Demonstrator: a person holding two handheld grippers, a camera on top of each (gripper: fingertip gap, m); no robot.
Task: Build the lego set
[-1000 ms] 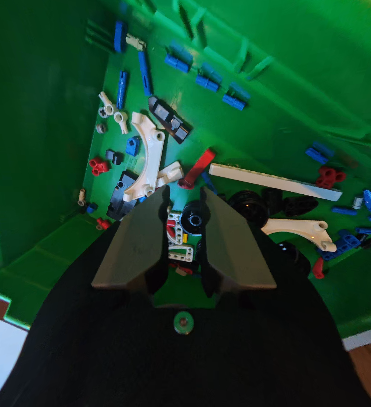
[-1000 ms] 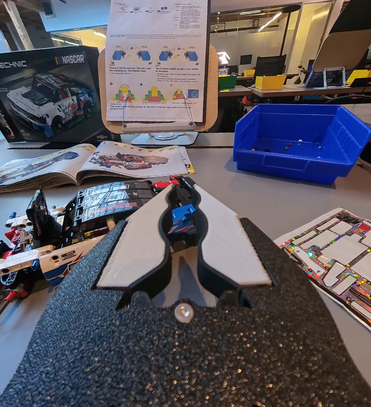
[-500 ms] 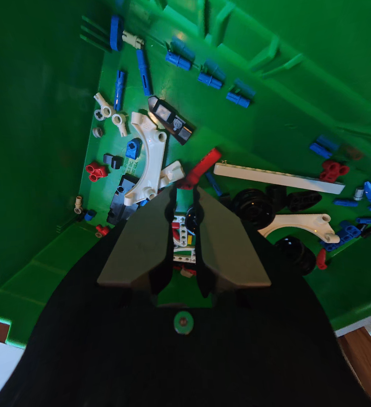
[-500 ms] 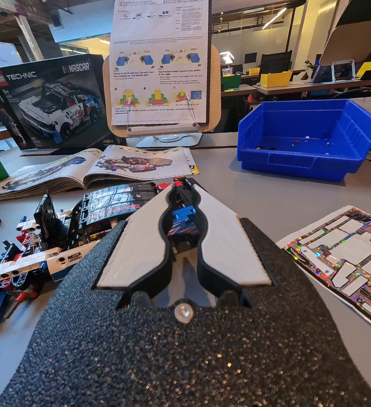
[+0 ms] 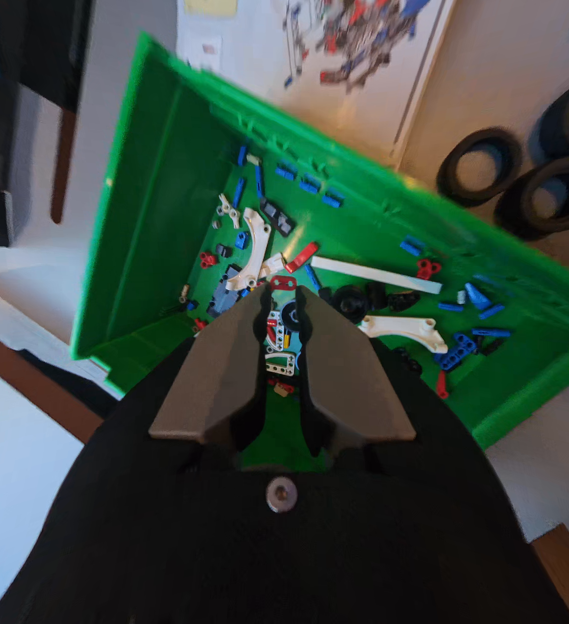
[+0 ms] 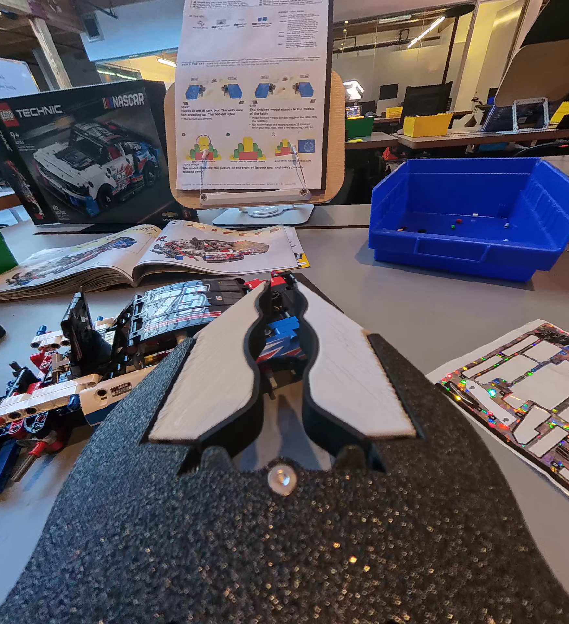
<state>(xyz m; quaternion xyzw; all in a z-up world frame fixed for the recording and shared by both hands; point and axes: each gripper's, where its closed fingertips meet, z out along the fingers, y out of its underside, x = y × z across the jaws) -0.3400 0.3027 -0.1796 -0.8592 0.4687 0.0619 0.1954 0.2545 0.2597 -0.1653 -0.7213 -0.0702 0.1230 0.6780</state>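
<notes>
Change since earlier: left gripper (image 5: 283,291) has risen out of the green bin (image 5: 148,216), whose whole rim now shows, and carries a small red beam (image 5: 283,283) that was not at its tips before.
Left fingers: pinched on the red beam's two ends at the very tips.
Below the left gripper: loose pieces lie on the bin floor, among them a white arch (image 5: 254,251), a long white beam (image 5: 376,274) and a black wheel hub (image 5: 350,302).
Beyond the bin: black tyres (image 5: 479,167) lie on the table.
Right fingers: right gripper (image 6: 283,299) is narrowly parted over the rear of the half-built car (image 6: 134,334); contact cannot be told.
Around the car: open instruction booklet (image 6: 148,253) behind, blue bin (image 6: 479,219) to the right, sticker sheet (image 6: 529,388) at near right.
</notes>
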